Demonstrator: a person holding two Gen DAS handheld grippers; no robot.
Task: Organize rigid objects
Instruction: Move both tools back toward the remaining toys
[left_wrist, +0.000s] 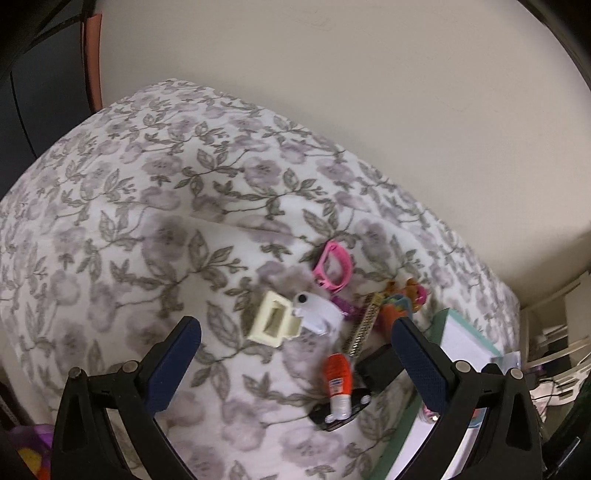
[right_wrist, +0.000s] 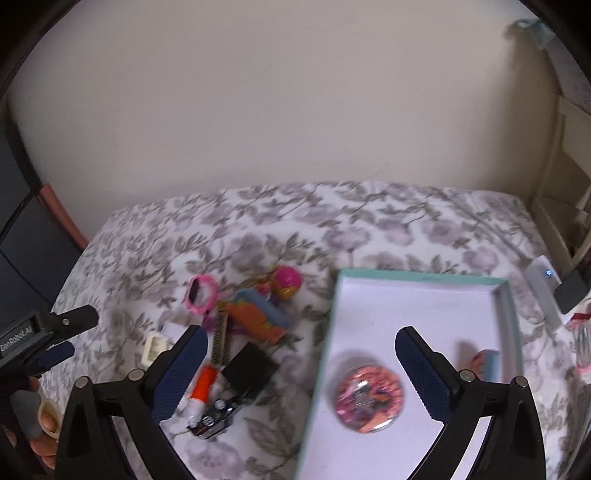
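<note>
While both grippers, left (left_wrist: 295, 332) and right (right_wrist: 301, 345), hover with fingers spread and empty, small toys (right_wrist: 255, 317) lie heaped on the bedspread (right_wrist: 388, 225) just left of the box (right_wrist: 508, 317). A glittery disc (right_wrist: 367, 397) sits inside the box.

Small toys (right_wrist: 236, 332) clustered on bedspread; pink dome (right_wrist: 367, 397) inside box (right_wrist: 508, 325).

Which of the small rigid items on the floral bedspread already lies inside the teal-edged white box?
The round clear dome with pink glitter. It rests on the floor of the teal-edged white box, while the orange-capped glue tube and pink toy watch lie outside on the floral bedspread.
</note>
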